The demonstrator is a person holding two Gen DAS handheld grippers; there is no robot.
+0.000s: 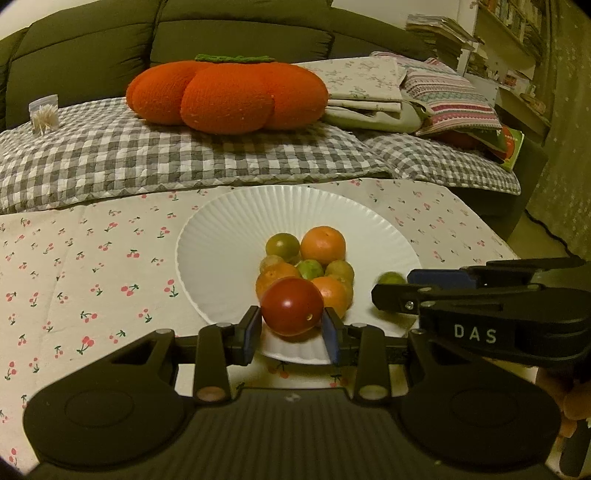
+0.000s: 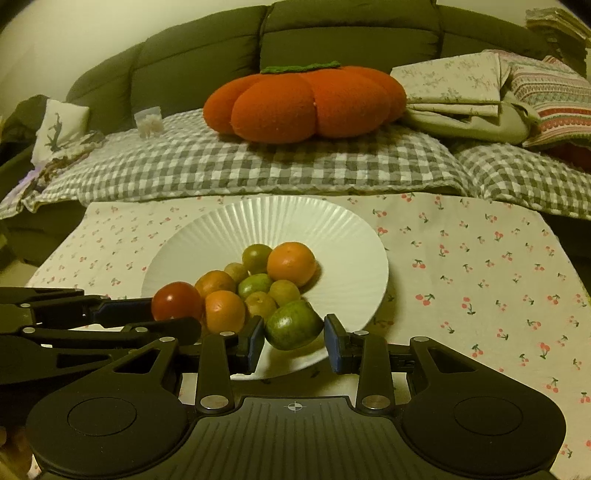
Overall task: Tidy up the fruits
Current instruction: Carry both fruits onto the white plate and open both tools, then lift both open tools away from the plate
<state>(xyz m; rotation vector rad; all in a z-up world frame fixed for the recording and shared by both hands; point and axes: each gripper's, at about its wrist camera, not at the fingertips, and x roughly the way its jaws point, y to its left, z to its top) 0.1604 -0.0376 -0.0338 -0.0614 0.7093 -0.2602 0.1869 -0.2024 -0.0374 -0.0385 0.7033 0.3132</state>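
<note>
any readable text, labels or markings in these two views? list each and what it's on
"DAS": white letters on the black arm of the right tongs, seen in the left wrist view.
Green book or box at the sofa's right end: has print, too small to read.
Books on the shelf at top right: spines too blurred to read.
Right wrist view: no readable text.

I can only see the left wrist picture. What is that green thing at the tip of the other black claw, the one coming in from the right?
Observer: The right wrist view shows it whole. It is a green fruit, clamped in the right gripper over the white plate.
Operator: Is anything on the sofa left of the clear packet?
Observer: Yes, a pale cushion with a plant print leans there.
</note>
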